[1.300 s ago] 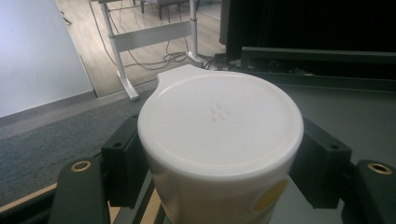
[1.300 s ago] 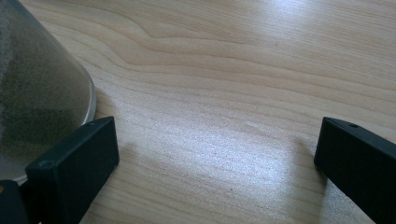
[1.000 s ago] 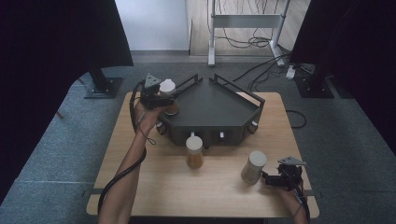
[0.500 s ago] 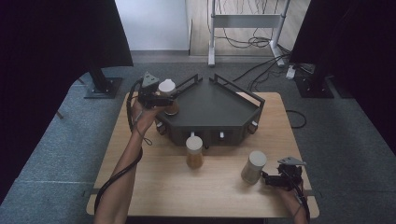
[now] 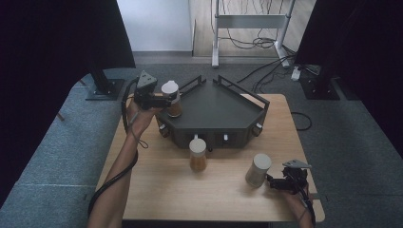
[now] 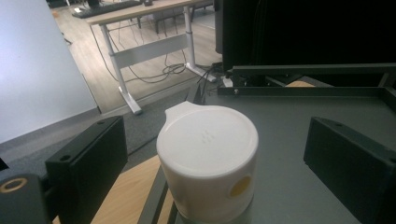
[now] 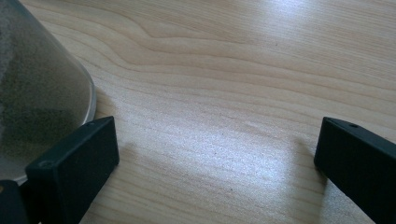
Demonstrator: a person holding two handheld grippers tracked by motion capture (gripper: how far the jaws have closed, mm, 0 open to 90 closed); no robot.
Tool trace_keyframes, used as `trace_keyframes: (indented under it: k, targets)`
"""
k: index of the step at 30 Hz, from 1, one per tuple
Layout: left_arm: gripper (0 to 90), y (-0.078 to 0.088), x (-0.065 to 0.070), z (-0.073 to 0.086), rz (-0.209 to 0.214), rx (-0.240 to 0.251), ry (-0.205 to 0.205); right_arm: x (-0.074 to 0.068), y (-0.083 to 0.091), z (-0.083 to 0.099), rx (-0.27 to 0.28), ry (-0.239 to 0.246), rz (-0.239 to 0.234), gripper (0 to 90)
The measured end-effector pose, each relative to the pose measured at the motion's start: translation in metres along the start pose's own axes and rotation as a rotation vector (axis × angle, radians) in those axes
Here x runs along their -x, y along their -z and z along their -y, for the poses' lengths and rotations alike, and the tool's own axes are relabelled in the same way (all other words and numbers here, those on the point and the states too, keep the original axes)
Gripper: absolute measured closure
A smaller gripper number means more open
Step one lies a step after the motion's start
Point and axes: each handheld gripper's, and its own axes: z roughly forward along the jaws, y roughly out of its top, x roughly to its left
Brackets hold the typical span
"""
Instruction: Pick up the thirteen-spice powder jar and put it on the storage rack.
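High view: your left gripper [image 5: 164, 100] stands at the left corner of the dark tray [image 5: 223, 111], jaws just spread wide around the white-capped jar [image 5: 172, 99] standing on that corner. Left gripper view: the jar's cap [image 6: 207, 140] sits between both jaws, gaps either side. Right gripper view: your right gripper [image 7: 217, 154] hovers agape over the wooden table [image 7: 233, 70], well away from the tray, holding nothing.

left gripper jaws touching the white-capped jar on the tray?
Apart. The left gripper view shows a plain gap on each side of the white-capped jar; its jaws have just been opening around it.
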Motion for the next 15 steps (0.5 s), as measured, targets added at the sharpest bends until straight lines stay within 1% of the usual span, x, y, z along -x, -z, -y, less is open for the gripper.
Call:
trace_keyframes:
  k: [9,12,15]
  targets:
    - [6.2,0.026,0.000,-0.004,0.013,0.024,-0.018,0.000,0.000,0.000,0.000,0.001,0.000,0.0]
    - [6.3,0.035,-0.005,-0.002,0.039,0.033,-0.003,0.000,0.000,0.000,0.001,0.002,0.000,0.0]
    - [6.4,0.043,-0.008,0.000,0.053,0.036,0.003,0.000,0.000,0.000,0.001,0.002,0.000,0.0]
